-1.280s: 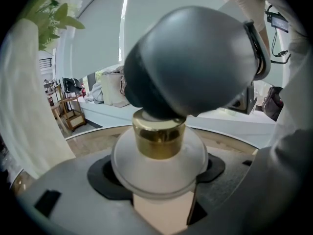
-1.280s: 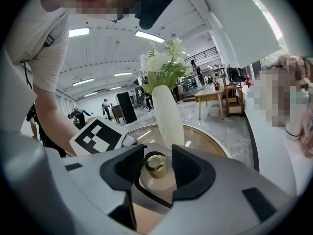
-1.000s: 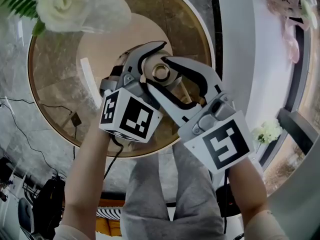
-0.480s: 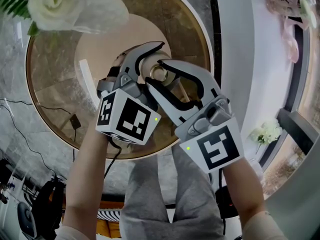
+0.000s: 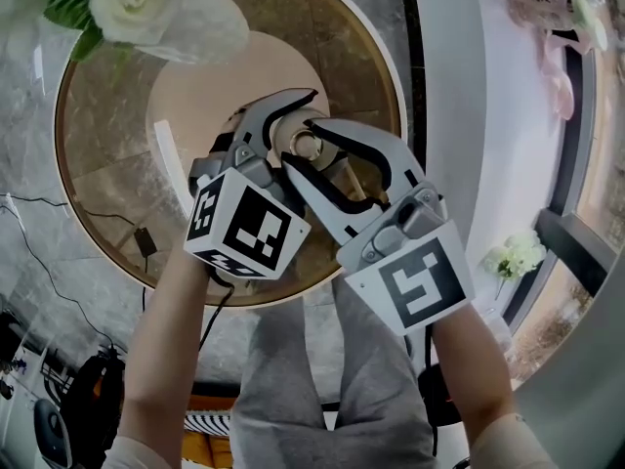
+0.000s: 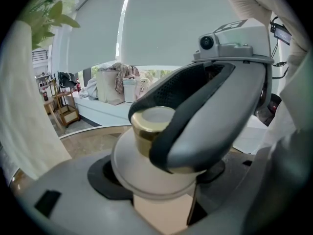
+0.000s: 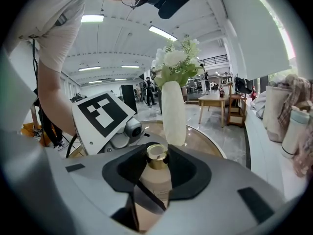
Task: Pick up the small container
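Observation:
The small container (image 5: 311,145), a frosted pale bottle with a gold cap (image 7: 157,155), is held over the round table (image 5: 98,164). My left gripper (image 5: 291,125) is shut on its body (image 6: 146,170), a dark pad on each side. From the lower right my right gripper (image 5: 305,147) reaches in. Its jaws have just been closing and now sit shut on the gold cap (image 6: 144,129), with both black pads touching it in the right gripper view. The lower part of the bottle is hidden behind the jaws.
A white vase (image 7: 173,114) of white flowers (image 5: 137,8) stands on the table just beyond the grippers. A white bench (image 5: 479,115) runs along the right, and a cable (image 5: 59,213) trails over the floor at the left.
The right gripper's jaws have narrowed onto the gold cap. Both grippers and the bottle have stayed nearly where they were.

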`<state>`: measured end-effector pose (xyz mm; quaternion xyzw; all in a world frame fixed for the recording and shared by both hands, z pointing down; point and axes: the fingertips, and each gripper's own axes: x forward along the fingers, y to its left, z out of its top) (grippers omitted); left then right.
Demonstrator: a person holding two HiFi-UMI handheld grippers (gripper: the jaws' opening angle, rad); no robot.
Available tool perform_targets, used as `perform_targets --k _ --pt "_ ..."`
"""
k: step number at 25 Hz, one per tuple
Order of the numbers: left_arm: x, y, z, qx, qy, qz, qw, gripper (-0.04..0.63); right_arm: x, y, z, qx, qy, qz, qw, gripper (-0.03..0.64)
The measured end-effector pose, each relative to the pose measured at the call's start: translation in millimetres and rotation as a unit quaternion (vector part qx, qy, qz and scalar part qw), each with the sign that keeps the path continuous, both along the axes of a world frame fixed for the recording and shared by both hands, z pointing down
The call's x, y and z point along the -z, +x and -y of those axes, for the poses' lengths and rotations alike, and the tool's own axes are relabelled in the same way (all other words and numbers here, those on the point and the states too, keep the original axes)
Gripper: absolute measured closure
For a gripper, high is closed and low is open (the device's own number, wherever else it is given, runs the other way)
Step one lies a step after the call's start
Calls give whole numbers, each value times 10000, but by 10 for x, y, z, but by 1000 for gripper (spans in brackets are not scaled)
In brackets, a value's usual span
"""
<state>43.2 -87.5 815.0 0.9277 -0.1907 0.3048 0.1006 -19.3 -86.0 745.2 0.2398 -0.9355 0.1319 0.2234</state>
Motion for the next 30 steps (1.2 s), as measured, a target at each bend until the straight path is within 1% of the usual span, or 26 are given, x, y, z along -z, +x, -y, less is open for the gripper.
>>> perform_targets --k 5,13,18,22,27,30 --pt "287 -74 5 22 15 119 9999 259 300 -55 -7 86 25 117 9999 485" --pt "987 -226 98 84 98 101 9999 259 1000 -208 73 53 125 205 9997 485" --pt "1558 -221 145 99 178 -30 9998 259 1548 -218 97 140 226 101 9996 485" --pt "2040 -234 174 125 197 -44 9997 259 2040 -233 130 68 296 203 9993 485" --pt "2717 -200 255 100 436 -4 9990 259 2712 -195 171 76 543 151 9984 485" --pt "3131 -180 302 103 538 -57 9985 259 3131 -185 213 37 707 136 9974 485"
